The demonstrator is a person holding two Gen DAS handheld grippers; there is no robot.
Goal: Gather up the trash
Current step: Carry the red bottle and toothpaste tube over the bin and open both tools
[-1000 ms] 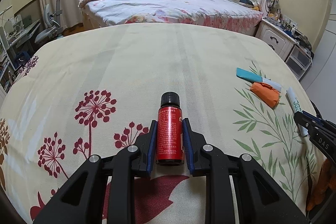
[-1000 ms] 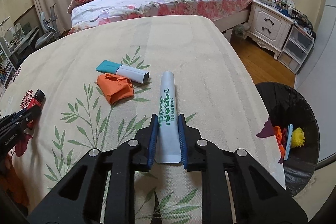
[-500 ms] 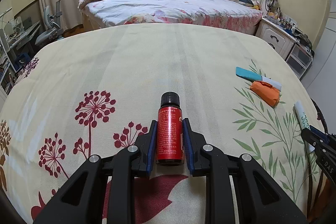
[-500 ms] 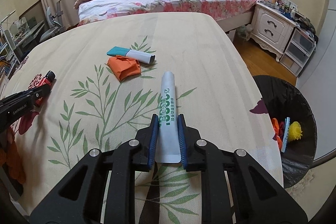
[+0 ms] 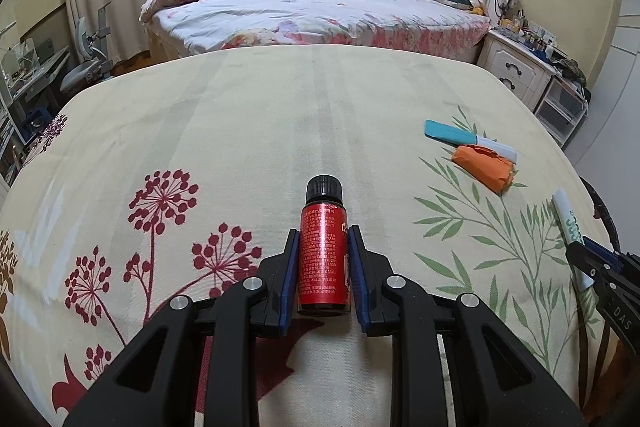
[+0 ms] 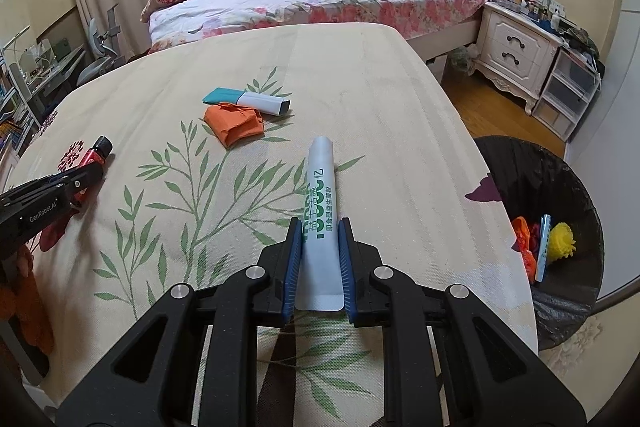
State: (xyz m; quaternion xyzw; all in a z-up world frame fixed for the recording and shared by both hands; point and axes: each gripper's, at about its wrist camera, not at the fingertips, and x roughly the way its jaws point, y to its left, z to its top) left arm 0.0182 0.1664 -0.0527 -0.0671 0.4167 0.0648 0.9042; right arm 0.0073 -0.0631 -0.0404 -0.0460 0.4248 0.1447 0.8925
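Right gripper [image 6: 319, 259] is clamped on a white sachet tube w/ green print [image 6: 320, 211], blue pads pressing both its sides near the flat sealed end, tube sticking fwd over the floral cloth [image 6: 360, 75] of the table. Left gripper [image 5: 323, 267] is likewise clenched, on a small red bottle w/ black cap [image 5: 323, 247], cap pointing away from the cam; in the right wrist view the bottle shows at the far left, near the red-flower corner of the cloth. Both items look lifted or just at cloth level, can't tell which. Further out, 2 pcs of trash remain on the cloth: a crumpled orange wrapper [image 6: 234, 123] and, touching it on the far side, a teal-and-white packet [image 6: 246, 99]. Off the table's right edge stands a black-lined bin [image 6: 520, 163], w/ orange scraps, a yellow thing and a blue strip already inside. Beyond that: bed, nightstand, curtains. Step in hand, as judged: carry phase, both grabs done, nothing dropped yet. Next move prob calls for swinging the tube rightward past the table edge until it's over the bin mouth, then opening the jaws; bottle needs a longer trip across the table, so it should wait or follow behind to avoid the 2 tools crossing. Then back for wrapper + packet.
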